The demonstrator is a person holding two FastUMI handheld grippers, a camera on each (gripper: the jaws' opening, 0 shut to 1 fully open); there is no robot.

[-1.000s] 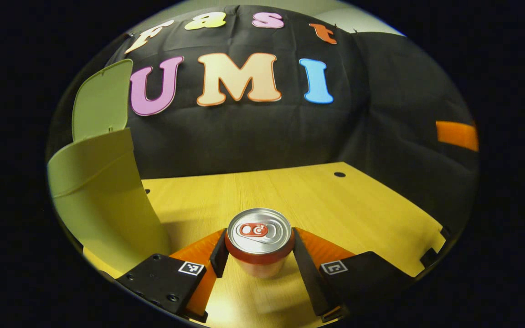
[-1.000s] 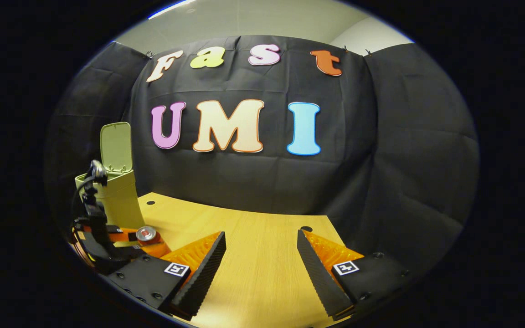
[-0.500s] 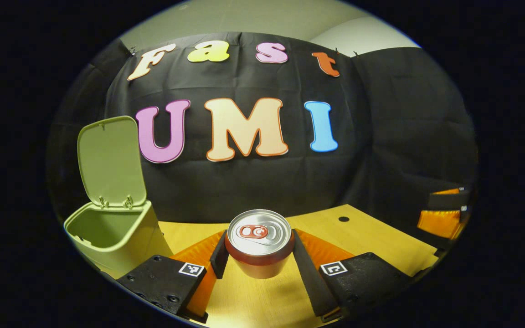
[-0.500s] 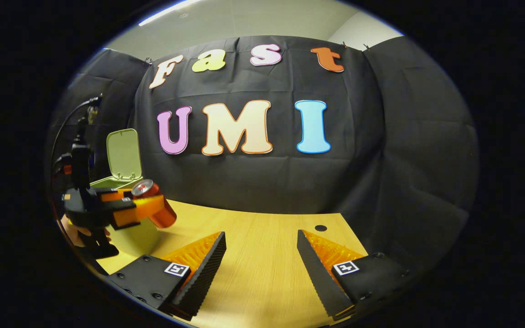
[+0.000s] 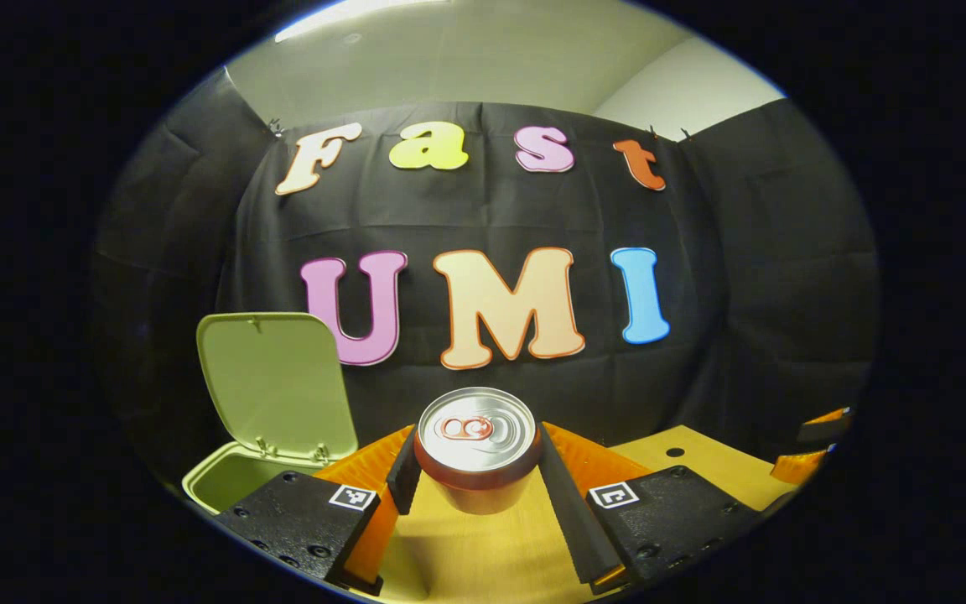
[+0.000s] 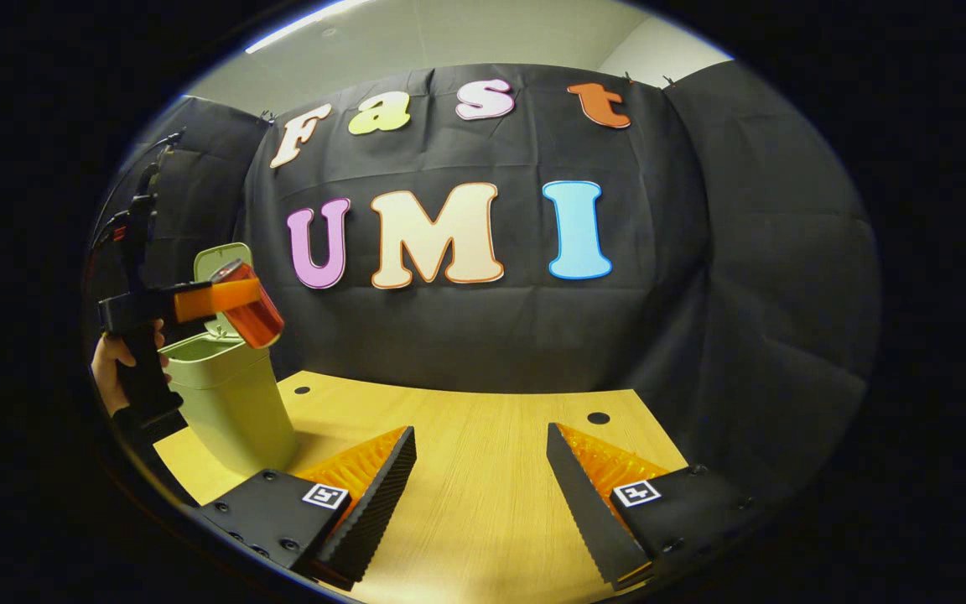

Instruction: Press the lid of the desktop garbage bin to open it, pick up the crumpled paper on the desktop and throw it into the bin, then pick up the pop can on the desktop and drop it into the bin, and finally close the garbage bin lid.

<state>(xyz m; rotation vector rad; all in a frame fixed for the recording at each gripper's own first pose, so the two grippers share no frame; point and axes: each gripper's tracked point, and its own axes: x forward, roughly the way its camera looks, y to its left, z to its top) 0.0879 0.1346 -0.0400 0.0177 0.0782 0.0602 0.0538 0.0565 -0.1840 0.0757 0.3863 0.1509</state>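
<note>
My left gripper (image 5: pixel 476 470) is shut on a red pop can (image 5: pixel 476 449) with a silver top, held well above the wooden table (image 5: pixel 483 554). The pale green bin (image 5: pixel 227 482) stands low at the left of the left gripper view, its lid (image 5: pixel 275 386) tipped up and open. In the right gripper view the left gripper (image 6: pixel 206 300) holds the can (image 6: pixel 250 312) tilted, just above and to the right of the bin (image 6: pixel 231 403). My right gripper (image 6: pixel 481 457) hovers open over the table with nothing between its fingers.
A hand (image 6: pixel 110 362) grips the left gripper's handle at the far left. The table (image 6: pixel 466 503) has small round holes (image 6: pixel 598 417) near its back edge. Black cloth walls close the booth behind and on both sides.
My left gripper has lifted the can from the table to above bin height, next to the open bin. The right gripper stayed open and nearly still.
</note>
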